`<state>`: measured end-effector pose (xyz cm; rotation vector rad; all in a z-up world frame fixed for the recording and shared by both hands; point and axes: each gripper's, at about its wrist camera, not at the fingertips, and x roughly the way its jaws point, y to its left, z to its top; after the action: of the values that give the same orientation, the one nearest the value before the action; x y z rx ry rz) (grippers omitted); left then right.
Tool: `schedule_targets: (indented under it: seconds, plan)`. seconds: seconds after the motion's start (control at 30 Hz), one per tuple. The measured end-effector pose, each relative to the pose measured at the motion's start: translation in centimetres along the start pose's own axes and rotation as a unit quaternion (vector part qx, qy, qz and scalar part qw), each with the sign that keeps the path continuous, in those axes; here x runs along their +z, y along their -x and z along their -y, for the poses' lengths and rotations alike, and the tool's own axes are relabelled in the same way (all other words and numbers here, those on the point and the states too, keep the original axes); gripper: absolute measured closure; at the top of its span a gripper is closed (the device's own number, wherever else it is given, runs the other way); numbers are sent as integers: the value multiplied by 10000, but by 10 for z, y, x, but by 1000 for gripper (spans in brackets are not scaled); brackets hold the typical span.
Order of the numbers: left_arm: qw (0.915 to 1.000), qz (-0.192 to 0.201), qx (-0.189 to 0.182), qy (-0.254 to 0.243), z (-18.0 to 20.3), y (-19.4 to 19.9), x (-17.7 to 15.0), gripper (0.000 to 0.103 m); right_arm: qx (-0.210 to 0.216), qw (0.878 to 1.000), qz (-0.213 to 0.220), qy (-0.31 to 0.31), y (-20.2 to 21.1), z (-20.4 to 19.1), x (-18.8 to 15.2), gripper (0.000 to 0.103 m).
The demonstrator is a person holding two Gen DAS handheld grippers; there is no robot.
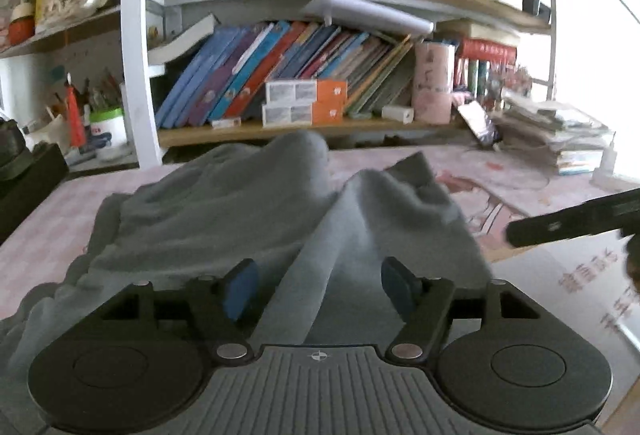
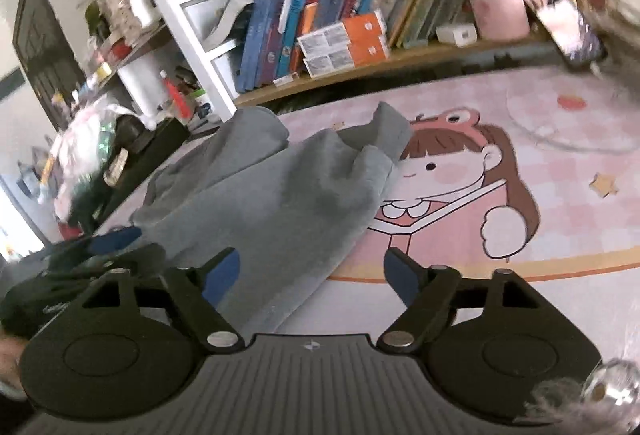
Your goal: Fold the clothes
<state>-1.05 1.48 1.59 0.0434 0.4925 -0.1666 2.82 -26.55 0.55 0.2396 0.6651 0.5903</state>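
A grey garment (image 1: pixel 248 211) lies bunched on the pink cartoon table mat (image 1: pixel 520 171). In the left wrist view my left gripper (image 1: pixel 318 283) is open just above the garment's near edge, with a raised fold running between its blue pads. In the right wrist view the garment (image 2: pixel 280 195) lies left of centre on the mat (image 2: pixel 520 155). My right gripper (image 2: pixel 312 275) is open over the garment's near right corner and holds nothing. The left gripper shows as a dark shape (image 2: pixel 100 247) at the left. The right gripper's finger shows at the right edge of the left wrist view (image 1: pixel 572 219).
A bookshelf (image 1: pixel 320 75) full of books and boxes stands behind the table. A pink cylinder (image 1: pixel 434 83), a phone (image 1: pixel 480 123) and a paper stack (image 1: pixel 560 135) sit at the back right. A black box (image 1: pixel 28 175) stands at the left.
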Motion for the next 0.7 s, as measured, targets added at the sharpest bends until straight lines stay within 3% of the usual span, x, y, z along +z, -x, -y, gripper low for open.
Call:
schedule_targets:
  seconds: [0.03,0.07,0.1,0.17,0.27,0.4,0.57,0.7]
  plan:
    - [10000,45,-74,49,-2,2,-1,37,-34,10000,4,44,3,-3,-1,22]
    - [9998,91,-147,98,-4,4,-2,55,-68,9999,7,87,6,-5,-3,22]
    - [9996,136,-221,148,-6,5,-3,80,-93,9999,6,91,8,-7,-4,22]
    - [9988,227,-368,246,-9,9,-4,98,-129,9999,5,115,12,-10,-4,22]
    - [9967,409,-605,348,-13,17,-6,98,-208,9997,77,126,21,-13,-2,22]
    - [9883,689,-1320,-338,4,41,-8,98,-249,9994,111,199,34,-13,13,22]
    - [9734,347,-1761,-1424,36,50,-36,98,-202,9989,-64,420,50,-22,41,22]
    - [9715,74,-1946,-1354,44,48,-56,97,-181,9968,-412,668,44,-38,53,22]
